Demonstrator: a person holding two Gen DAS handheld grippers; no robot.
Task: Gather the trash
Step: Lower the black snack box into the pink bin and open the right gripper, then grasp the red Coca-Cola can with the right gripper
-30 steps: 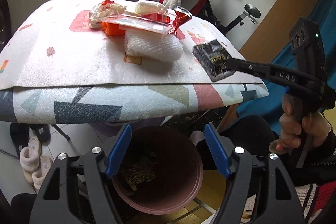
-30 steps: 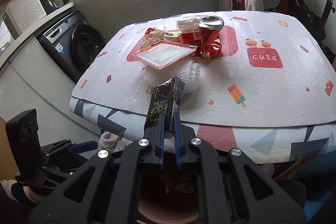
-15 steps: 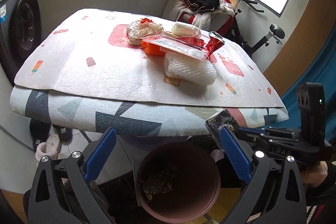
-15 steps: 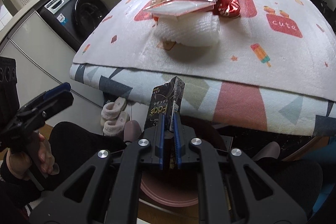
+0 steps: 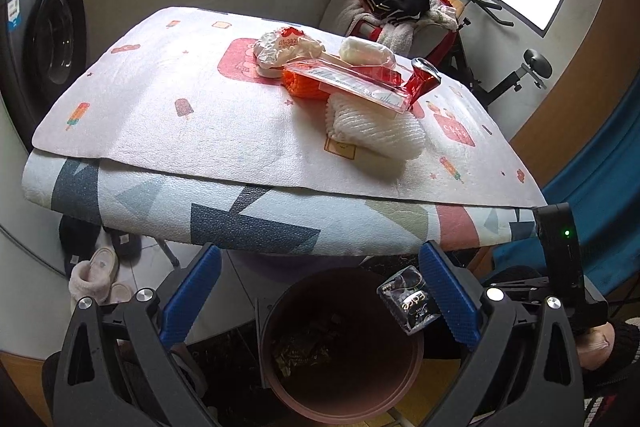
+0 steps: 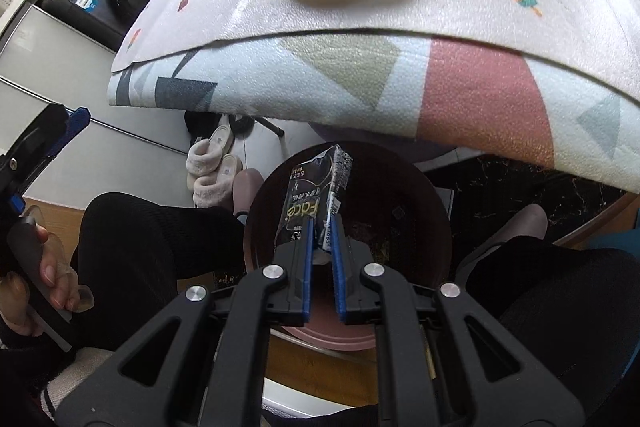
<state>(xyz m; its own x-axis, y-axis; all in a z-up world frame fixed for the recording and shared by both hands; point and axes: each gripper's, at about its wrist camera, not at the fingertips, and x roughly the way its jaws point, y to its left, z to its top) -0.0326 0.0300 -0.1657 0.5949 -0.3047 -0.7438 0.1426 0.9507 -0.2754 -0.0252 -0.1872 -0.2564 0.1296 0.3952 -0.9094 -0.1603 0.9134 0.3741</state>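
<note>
My right gripper (image 6: 321, 227) is shut on a black drink carton (image 6: 312, 199) and holds it over the mouth of the pink bin (image 6: 438, 203) on the floor. In the left wrist view the carton (image 5: 408, 301) hangs over the bin's (image 5: 340, 403) right rim. My left gripper (image 5: 316, 287) is open and empty above the bin. On the table lie a white foam net (image 5: 376, 127), a clear red tray (image 5: 360, 85), a crushed red can (image 5: 424, 77), an orange net (image 5: 300, 87) and white wrappers (image 5: 284, 47).
The table (image 5: 168, 123) with its patterned cover overhangs the bin's far side. Slippers (image 5: 94, 273) lie on the floor at the left. A washing machine (image 5: 44, 39) stands far left. A chair with clothes (image 5: 396, 3) stands behind the table. The person's legs (image 6: 132, 239) flank the bin.
My right gripper has carried the carton down from the table edge to over the bin. My left gripper has drawn back and tilted, so more of the table and bin show.
</note>
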